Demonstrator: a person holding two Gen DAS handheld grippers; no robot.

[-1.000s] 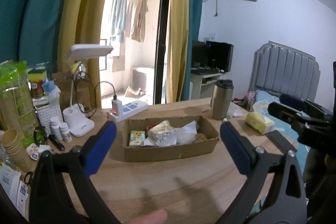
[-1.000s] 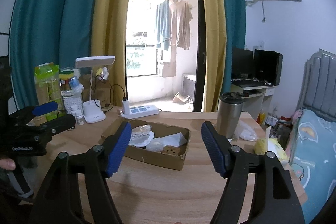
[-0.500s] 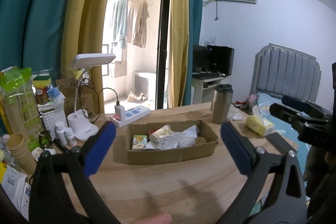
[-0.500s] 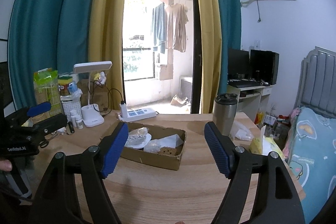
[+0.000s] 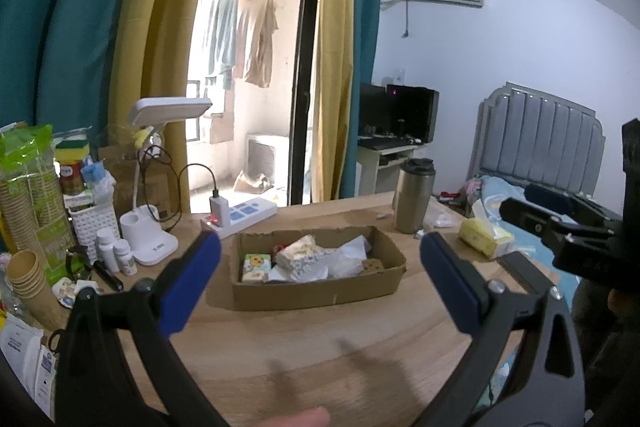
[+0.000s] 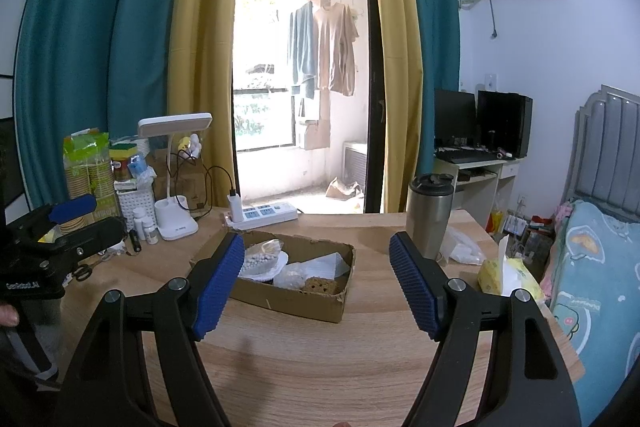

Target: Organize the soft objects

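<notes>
Soft stuff sits piled in the box (image 5: 316,293) mid-surface (image 6: 320,359), so this fits either just-packed or about-to-unpack. Either way, come in from above and pinch gently, since the bags will squash. Left tongs (image 5: 320,285) and right tongs (image 6: 317,281) both gape wide and hold nothing, hovering level above the near edge, pointed at the box.

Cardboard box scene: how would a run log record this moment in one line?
left gripper: open, empty | right gripper: open, empty | cardboard box: on table, holding soft items | contact: none
</notes>
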